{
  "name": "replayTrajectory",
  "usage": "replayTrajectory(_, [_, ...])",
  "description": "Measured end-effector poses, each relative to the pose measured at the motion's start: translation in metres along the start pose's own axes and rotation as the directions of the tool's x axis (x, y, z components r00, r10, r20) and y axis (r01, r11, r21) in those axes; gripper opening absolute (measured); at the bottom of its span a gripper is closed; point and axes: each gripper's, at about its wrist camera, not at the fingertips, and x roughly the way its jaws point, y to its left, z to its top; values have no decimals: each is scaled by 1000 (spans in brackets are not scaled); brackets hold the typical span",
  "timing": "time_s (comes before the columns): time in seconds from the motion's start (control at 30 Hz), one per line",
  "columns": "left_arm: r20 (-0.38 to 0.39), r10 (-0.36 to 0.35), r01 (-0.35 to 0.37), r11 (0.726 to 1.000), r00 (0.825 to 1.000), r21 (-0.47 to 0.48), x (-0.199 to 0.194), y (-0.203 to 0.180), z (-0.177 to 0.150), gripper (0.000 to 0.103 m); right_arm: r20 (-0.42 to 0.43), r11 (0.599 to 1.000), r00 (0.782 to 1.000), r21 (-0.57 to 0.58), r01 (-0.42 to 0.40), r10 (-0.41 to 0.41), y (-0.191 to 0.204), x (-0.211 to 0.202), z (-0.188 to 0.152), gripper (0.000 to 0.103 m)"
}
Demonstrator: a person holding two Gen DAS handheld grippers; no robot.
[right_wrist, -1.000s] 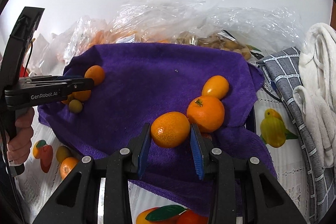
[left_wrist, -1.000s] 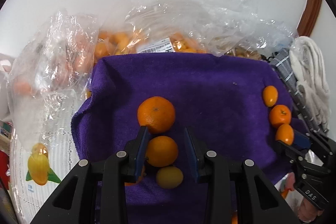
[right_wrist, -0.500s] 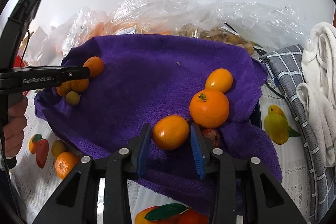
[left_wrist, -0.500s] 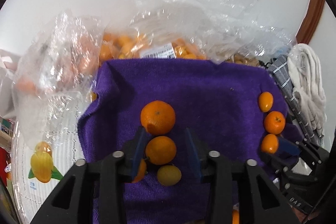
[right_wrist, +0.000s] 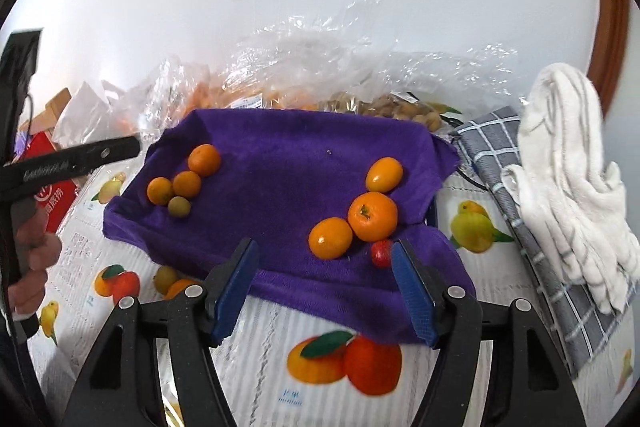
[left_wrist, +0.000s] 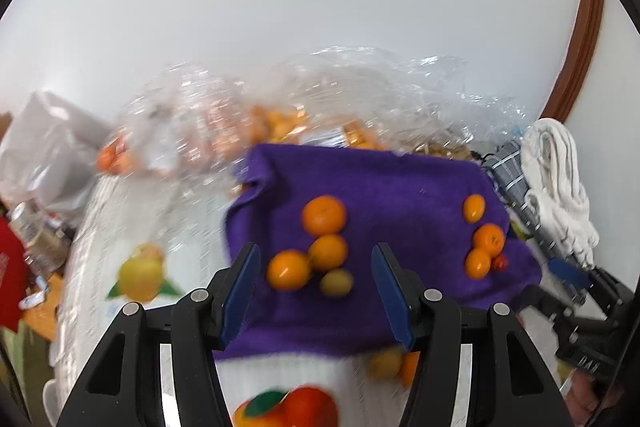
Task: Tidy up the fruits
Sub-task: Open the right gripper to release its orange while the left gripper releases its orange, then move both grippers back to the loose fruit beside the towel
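A purple towel (left_wrist: 380, 183) (right_wrist: 288, 155) lies spread on the table with two groups of fruit on it. The left group is three oranges (left_wrist: 328, 251) (right_wrist: 187, 183) and a greenish fruit (left_wrist: 337, 282) (right_wrist: 179, 206). At the right lie two oranges (right_wrist: 372, 215) (left_wrist: 489, 239), an oval kumquat (right_wrist: 384, 174) and a small red fruit (right_wrist: 382, 253). My left gripper (left_wrist: 316, 291) hangs above and short of the left group, jaws opening, nothing between them. My right gripper (right_wrist: 324, 287) is drawn back from the right group, jaws opening and empty.
Clear plastic bags of fruit (right_wrist: 304, 83) (left_wrist: 256, 127) sit behind the towel. A white towel (right_wrist: 568, 171) and a grey checked cloth (right_wrist: 492, 143) lie at the right. Two loose fruits (right_wrist: 172, 283) rest on the fruit-print tablecloth (right_wrist: 332, 359). A red box (right_wrist: 52, 195) stands far left.
Both grippers have backed away and risen from the towel while their jaws widened. The orange each one had between its pads now lies free on the purple towel.
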Motion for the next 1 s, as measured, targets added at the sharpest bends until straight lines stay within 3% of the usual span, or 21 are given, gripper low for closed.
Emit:
replayTrajectory(0.23, [-49,43,-47,996,998,-73,-16,45,-52,56,-25,1000,1000,4,1,-1,22,-7,-21,67])
replayTrajectory(0.53, [-131,89,-103,989,987,-110,-16,86,-117,56,-33,995,996,-48,-88,86,68,6,-38,64])
replayTrajectory(1.0, [-87,83,-92,990,993,-108,-21,95,-138,60,-125,987,988,-119,-111,96,100,59,-52,61])
